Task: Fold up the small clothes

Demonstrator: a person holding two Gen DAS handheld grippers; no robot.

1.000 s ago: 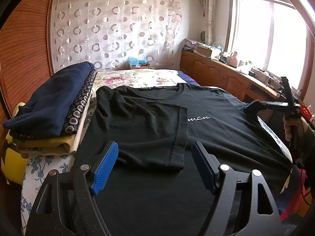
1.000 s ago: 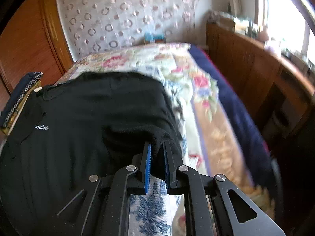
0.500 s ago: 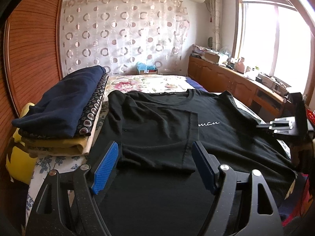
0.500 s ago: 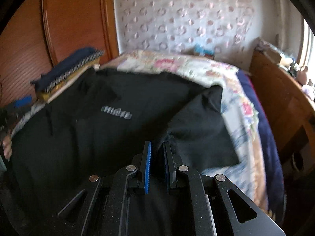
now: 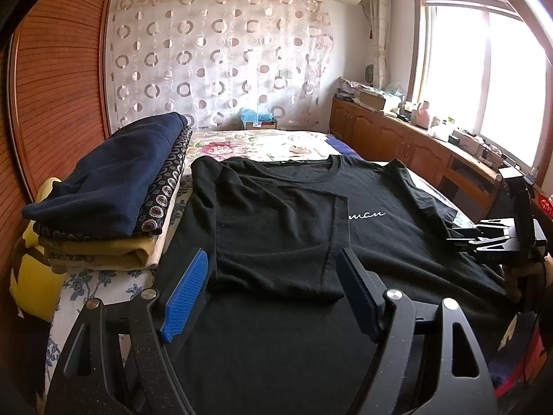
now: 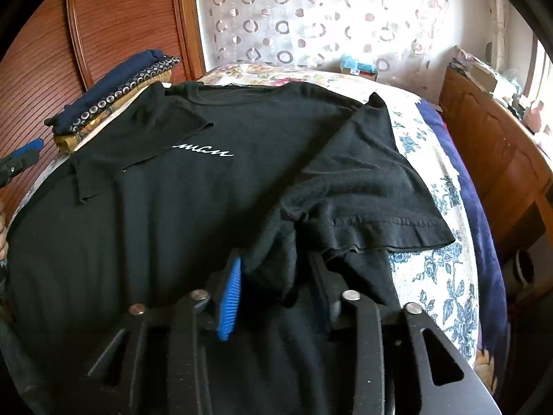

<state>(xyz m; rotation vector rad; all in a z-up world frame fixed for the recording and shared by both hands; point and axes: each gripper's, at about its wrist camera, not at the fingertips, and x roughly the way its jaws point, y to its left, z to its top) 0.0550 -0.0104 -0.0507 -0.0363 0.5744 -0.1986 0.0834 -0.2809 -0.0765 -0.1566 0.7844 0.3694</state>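
A black T-shirt point(image 5: 380, 242) with white script on the chest lies flat on the bed, also in the right wrist view point(image 6: 155, 224). Its left sleeve point(image 5: 276, 235) is folded inward over the chest. My left gripper point(image 5: 273, 287) is open and empty just above the folded sleeve's lower hem. My right gripper point(image 6: 276, 276) has its jaws parted, with the bunched fabric of the right sleeve point(image 6: 366, 186) still lying between them; the sleeve is drawn in over the shirt's right side. The right gripper also shows at the right edge of the left wrist view point(image 5: 497, 238).
A stack of folded clothes point(image 5: 114, 186), navy on top, sits at the bed's left side against a wooden wardrobe point(image 5: 55, 103). The floral bedsheet point(image 6: 446, 276) shows right of the shirt. A wooden cabinet point(image 5: 414, 148) runs under the window on the right.
My right gripper carried the right sleeve inward over the shirt, then opened its jaws. My left gripper stayed open and drew back a little.
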